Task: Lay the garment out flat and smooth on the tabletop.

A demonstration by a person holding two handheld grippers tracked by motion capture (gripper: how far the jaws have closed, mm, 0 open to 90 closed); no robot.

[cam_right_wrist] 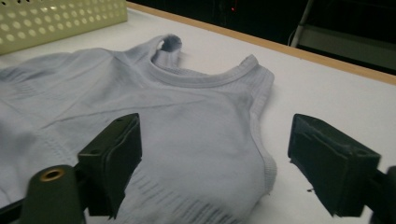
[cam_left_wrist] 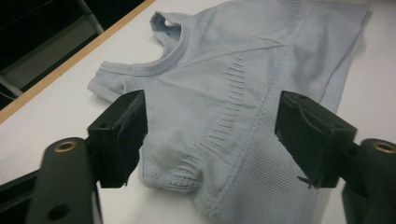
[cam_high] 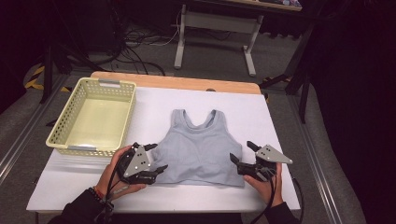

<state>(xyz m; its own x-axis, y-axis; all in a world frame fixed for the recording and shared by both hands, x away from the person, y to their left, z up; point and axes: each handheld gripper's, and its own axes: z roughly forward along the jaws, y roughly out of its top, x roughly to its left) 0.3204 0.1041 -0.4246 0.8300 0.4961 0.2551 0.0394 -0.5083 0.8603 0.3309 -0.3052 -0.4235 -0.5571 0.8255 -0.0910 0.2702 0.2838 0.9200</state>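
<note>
Grey-blue ribbed knit, that's what I'm working with: a cropped tank top [cam_high: 200, 148] lying flat on the white worktop [cam_high: 280, 121], neckline and straps pointing away from me, hem toward my edge. Using the top as the anchor for everything: my left gripper [cam_high: 156, 158] sits right at its left side seam, low down near the hem corner, and my right gripper [cam_high: 243, 154] is at the opposite side seam, about level with it. Both sets of jaws are standing wide and aren't pinching anything. In the left gripper view [cam_left_wrist: 210, 135] the armhole edge and the ribbed side panel of the top lie on the worktop between the two black jaws, with the pads clear of the fabric. Same deal in the right gripper view [cam_right_wrist: 210, 158], where the other armhole edge sits between the jaws, loose. Off to the top's far left there's a pale yellow perforated basket [cam_high: 60, 128], well apart from the fabric.
</note>
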